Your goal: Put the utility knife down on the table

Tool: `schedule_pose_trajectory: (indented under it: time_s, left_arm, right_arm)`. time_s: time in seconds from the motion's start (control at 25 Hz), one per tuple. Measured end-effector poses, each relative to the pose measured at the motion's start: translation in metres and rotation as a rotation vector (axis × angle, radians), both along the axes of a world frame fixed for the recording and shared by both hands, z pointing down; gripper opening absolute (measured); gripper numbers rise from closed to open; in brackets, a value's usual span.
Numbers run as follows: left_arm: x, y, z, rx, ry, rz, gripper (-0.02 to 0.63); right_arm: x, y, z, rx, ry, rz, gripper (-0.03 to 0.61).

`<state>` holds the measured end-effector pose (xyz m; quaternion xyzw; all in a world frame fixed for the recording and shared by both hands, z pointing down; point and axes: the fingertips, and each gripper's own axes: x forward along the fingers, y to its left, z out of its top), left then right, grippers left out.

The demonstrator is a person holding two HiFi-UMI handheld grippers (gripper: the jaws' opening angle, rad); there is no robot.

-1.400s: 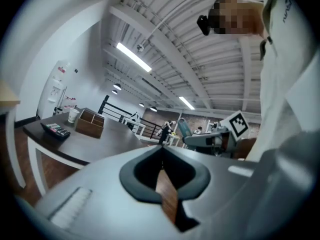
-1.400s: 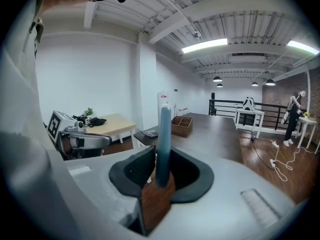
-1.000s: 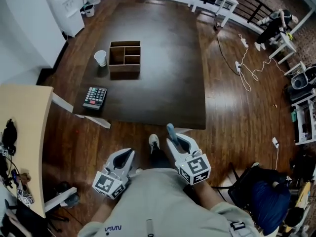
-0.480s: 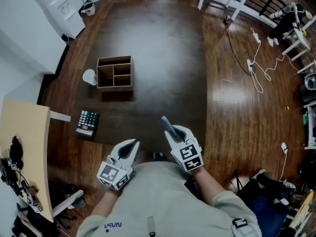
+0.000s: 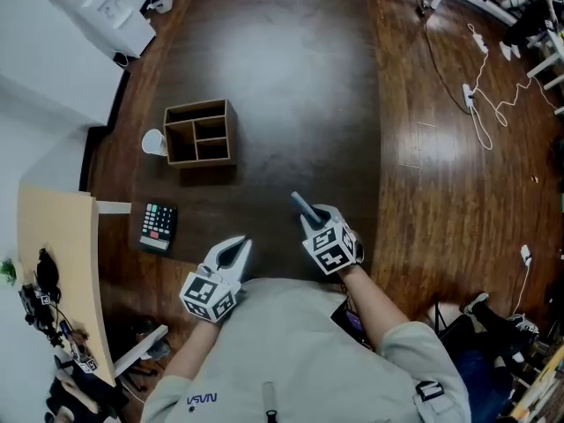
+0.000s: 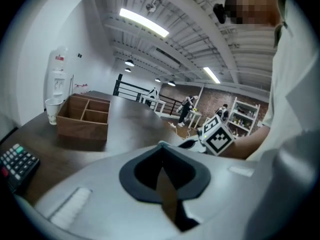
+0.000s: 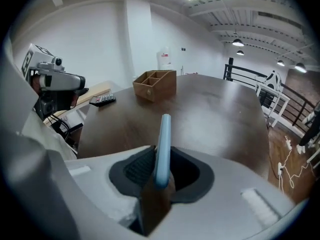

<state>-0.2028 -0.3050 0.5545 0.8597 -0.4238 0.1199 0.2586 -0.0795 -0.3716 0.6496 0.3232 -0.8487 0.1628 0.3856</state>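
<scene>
Right gripper (image 5: 317,218) is pinching utility knife (image 7: 162,143) between its jaws, blue handle poking past tips over table (image 5: 291,77); left gripper (image 5: 236,248) closed, empty.

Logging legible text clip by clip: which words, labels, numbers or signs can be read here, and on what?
"NASA": printed on the person's grey shirt, upside down in the head view.
Keys of the calculator: too small to read.
Red label on the white dispenser: too blurred to read.
Nothing else legible.
</scene>
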Motion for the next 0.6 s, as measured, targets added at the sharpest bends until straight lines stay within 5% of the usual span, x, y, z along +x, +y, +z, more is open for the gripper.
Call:
schedule_pose_trajectory:
  time_s: [0.6]
  left_arm:
    - [0.014, -0.022, 0.006, -0.016, -0.031, 0.089, 0.002]
  right_arm:
    - [-0.006, 0.001, 0.031, -0.063, 0.054, -0.072, 0.120]
